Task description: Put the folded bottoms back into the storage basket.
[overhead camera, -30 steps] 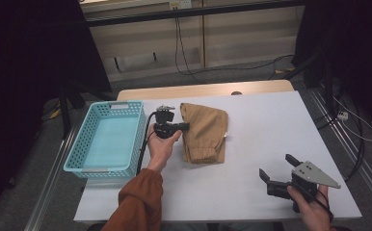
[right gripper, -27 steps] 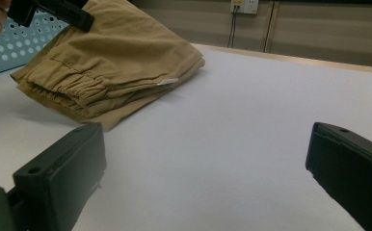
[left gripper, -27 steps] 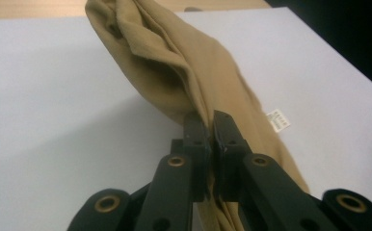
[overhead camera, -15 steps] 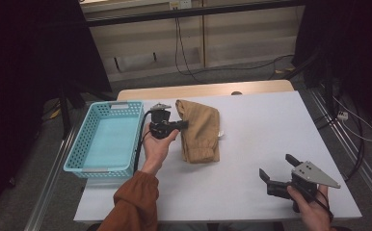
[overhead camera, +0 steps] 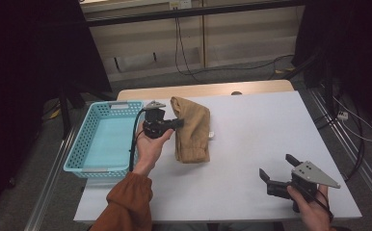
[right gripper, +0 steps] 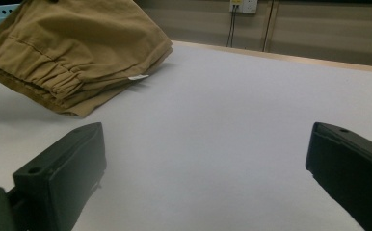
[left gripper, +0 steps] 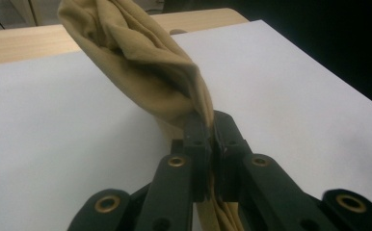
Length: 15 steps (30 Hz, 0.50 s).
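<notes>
Right gripper [overhead camera: 276,177], lower right of the high view, near the table's [overhead camera: 251,144] front edge: jaws wide apart, nothing between them. In the right gripper view the two black jaws frame bare white tabletop; open room runs from them up to the cloth [right gripper: 73,53] at upper left.

Left gripper [overhead camera: 172,124], centre left of the high view, held in the left hand [overhead camera: 150,144]: jaws clenched on the cloth's [overhead camera: 191,130] left edge. The left gripper view shows the tan fabric [left gripper: 145,67] pinched between the closed jaws, bunched and rising from them, lifted off the table on that side.

Cloth: folded tan piece, centre of the high view, long axis running up the frame; its lower end lies on the table, a small white tag at its right edge.

Basket [overhead camera: 78,149], teal, mid left, just beside the left hand; its left wall overhangs the table's left edge.

Right half of the tabletop is bare to the far and right edges.
</notes>
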Each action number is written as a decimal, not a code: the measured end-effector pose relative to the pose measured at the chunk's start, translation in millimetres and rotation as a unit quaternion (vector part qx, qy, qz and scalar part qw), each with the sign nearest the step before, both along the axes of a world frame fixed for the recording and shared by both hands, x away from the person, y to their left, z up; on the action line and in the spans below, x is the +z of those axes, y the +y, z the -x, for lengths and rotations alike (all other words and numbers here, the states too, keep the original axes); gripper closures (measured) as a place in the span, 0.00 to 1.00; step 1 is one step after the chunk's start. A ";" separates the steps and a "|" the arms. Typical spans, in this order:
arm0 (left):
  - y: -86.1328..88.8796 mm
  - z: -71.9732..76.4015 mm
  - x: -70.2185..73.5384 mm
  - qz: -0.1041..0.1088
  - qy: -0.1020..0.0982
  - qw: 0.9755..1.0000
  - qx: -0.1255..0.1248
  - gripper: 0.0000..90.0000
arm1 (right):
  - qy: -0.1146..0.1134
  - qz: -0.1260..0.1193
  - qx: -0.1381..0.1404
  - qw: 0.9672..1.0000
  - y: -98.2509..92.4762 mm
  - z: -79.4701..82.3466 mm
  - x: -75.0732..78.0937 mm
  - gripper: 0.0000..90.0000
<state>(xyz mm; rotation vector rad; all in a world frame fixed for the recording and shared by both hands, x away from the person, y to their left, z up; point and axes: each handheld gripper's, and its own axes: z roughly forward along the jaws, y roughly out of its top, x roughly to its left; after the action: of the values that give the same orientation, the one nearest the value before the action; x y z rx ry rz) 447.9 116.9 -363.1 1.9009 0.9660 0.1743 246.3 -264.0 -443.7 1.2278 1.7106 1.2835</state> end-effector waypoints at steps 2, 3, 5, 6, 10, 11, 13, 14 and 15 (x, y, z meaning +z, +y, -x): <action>2.7 1.4 2.5 0.009 -0.003 1.000 -0.002 0.96 | 0.001 0.000 -0.001 1.000 -0.1 -0.5 -0.3 0.00; 4.3 2.3 4.1 0.010 -0.005 1.000 -0.003 0.96 | 0.001 0.001 -0.001 1.000 0.0 -0.6 -0.4 0.00; 5.7 3.2 5.8 0.009 -0.010 1.000 -0.005 0.96 | 0.001 0.001 -0.001 1.000 0.0 -0.5 -0.3 0.00; 6.3 3.7 6.4 0.008 -0.010 1.000 -0.005 0.96 | 0.001 0.001 -0.001 1.000 0.1 -0.3 -0.3 0.00; 8.4 5.3 7.9 0.007 -0.013 1.000 -0.008 0.96 | 0.001 0.001 -0.002 1.000 0.0 -0.3 -0.4 0.00; 9.5 6.1 8.7 0.010 -0.014 1.000 -0.008 0.96 | 0.000 0.001 -0.002 1.000 0.0 -0.3 -0.3 0.00; 10.7 7.3 9.9 0.013 -0.015 1.000 -0.009 0.96 | 0.001 0.001 -0.002 1.000 -0.1 -0.3 -0.4 0.00; 11.4 7.8 10.7 0.013 -0.016 1.000 -0.010 0.96 | 0.001 0.001 -0.002 1.000 -0.2 -0.3 -0.4 0.00; 12.2 8.4 11.9 0.014 -0.016 1.000 -0.012 0.96 | 0.000 0.001 -0.002 1.000 0.0 -0.3 -0.3 0.00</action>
<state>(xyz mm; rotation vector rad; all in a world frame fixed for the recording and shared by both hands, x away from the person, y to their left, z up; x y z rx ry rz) 439.6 129.0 -351.1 1.8776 0.9202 0.1761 246.7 -264.0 -444.1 1.2306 1.7084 1.2788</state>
